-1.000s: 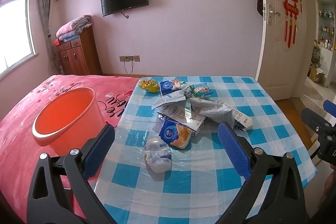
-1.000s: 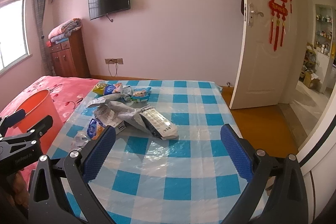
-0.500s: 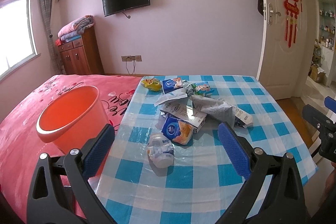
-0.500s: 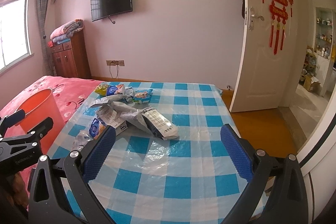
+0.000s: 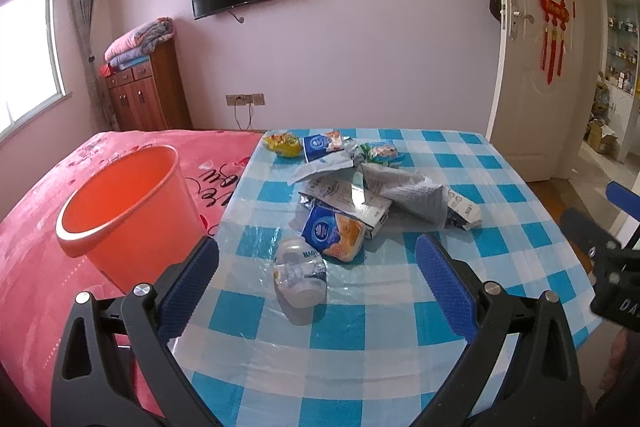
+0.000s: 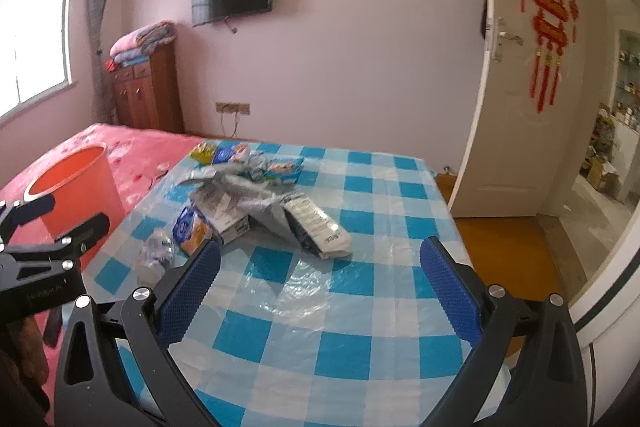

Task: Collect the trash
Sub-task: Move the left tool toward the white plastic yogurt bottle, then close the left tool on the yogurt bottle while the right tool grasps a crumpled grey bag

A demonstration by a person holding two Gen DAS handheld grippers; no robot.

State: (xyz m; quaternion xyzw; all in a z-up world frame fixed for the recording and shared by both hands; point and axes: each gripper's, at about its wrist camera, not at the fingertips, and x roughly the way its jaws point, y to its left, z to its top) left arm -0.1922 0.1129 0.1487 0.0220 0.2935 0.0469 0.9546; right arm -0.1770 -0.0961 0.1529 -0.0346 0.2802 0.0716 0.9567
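Left gripper (image 5: 316, 263) spread, empty, hovering above crushed plastic bottle (image 5: 299, 273) on counter (image 5: 520, 235). Right gripper (image 6: 320, 263) also spread, empty. Wrapper pile (image 5: 360, 195) just behind bottle; orange bucket (image 5: 124, 203) left of bottle, ready for drops.

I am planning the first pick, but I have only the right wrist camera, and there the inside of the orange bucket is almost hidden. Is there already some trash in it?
Observer: The left wrist view looks down into the orange bucket. The part of its inside that shows is bare, with no trash in it.
Operator: Thank you. Is the left gripper open, and what is in front of it?
Observer: The left gripper is wide open with nothing between its fingers. The crushed clear bottle lies on its side on the checked tablecloth, in line with the gap and nearer than the rest of the pile.
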